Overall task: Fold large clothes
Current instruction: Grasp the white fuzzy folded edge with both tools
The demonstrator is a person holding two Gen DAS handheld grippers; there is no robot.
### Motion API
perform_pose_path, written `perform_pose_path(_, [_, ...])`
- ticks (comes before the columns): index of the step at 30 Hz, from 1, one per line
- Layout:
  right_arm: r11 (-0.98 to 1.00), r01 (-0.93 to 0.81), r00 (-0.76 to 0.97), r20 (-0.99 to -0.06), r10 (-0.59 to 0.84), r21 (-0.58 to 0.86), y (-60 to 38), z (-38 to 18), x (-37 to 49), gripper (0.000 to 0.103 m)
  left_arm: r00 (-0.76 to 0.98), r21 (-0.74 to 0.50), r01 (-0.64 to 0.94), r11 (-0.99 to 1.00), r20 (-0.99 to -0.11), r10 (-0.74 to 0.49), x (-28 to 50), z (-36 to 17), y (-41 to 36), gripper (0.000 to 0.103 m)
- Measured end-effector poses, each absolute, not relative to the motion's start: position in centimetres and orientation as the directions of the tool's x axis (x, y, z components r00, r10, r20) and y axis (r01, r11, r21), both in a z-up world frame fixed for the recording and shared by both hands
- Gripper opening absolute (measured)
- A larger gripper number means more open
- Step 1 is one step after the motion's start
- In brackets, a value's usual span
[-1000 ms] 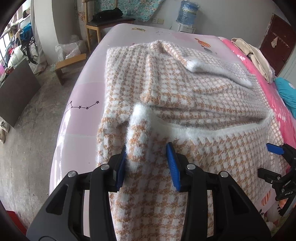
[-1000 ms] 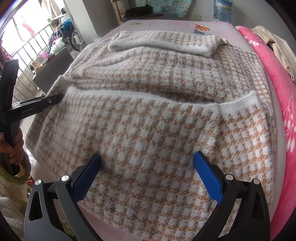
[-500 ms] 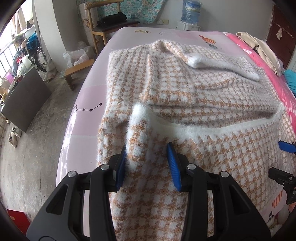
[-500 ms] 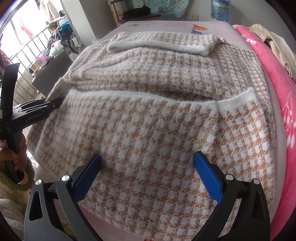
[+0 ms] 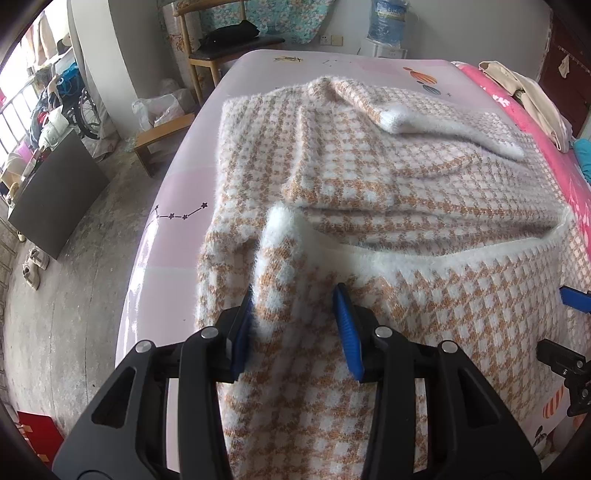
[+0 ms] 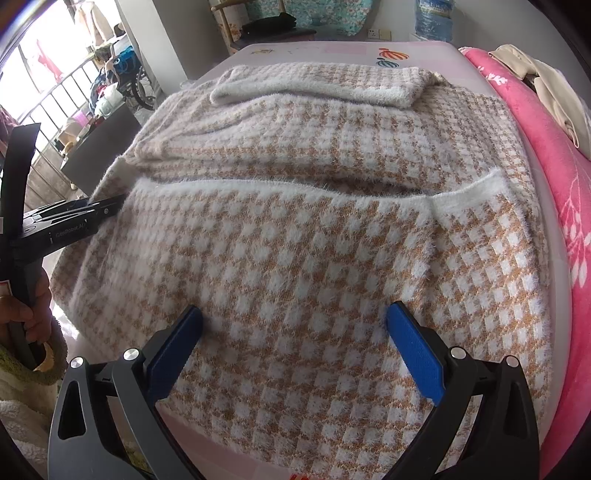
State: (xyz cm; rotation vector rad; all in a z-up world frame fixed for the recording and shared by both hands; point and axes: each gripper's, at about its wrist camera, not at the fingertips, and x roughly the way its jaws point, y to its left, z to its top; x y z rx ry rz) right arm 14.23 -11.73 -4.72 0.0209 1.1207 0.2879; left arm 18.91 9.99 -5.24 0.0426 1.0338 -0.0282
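**Left clamp on the bunched hem, right clamp waiting**

A fluffy orange-and-white houndstooth knit sweater (image 5: 388,177) lies spread across the pale pink bed sheet (image 5: 177,236), covering most of the near half of the bed and reaching its near edge. One sleeve, with a plain white cuff (image 5: 443,125), is already laid across the far part of the garment; a white ribbed hem band (image 6: 280,188) runs across the middle, from the left edge toward the right.

The left gripper (image 5: 295,317) has a raised ridge of sweater fabric between its blue pads (image 5: 345,325); the pads press into the knit on both sides, so I judge it clenched on the sweater near the left edge of the bed. The right gripper (image 6: 291,339) hovers over the near part of the sweater with its jaws spread wide, holding nothing.

The step in hand looks like taking hold of the near portion for a fold toward the far edge. To do it well, the right gripper should close on a matching point by the right edge of the bed, so both sides lift level. This knit is thick and stretchy: take a deep bite, lift evenly, and lay it down without dragging the sleeve beneath.

Containers: a blue water-cooler bottle (image 5: 388,18) stands beyond the far edge; I cannot tell how full it is. Crumpled white plastic bags (image 5: 159,109) sit on the floor, contents hidden.
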Motion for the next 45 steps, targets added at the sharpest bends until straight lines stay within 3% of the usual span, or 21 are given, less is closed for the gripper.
perform_pose_path(17, [0.955, -0.243, 0.355, -0.901, 0.25, 0.169, -12.0, -4.2, 14.7, 0.097, 0.51, 0.02, 0.044, 0.999, -0.86, -0.005, 18.9, -5.2, 9.9, 0.04])
perform_pose_path(28, [0.978, -0.105, 0.494, -0.844, 0.209, 0.181, -19.7, -1.0, 15.5, 0.096, 0.51, 0.02, 0.044, 0.999, -0.86, -0.005, 19.0, -5.3, 10.0, 0.041])
perform_pose_path(45, [0.965, -0.097, 0.387, -0.884, 0.262, 0.243, -24.6, -4.4, 19.2, 0.042, 0.512, 0.007, 0.03, 1.0, -0.859, -0.009, 19.1, -5.4, 10.3, 0.044])
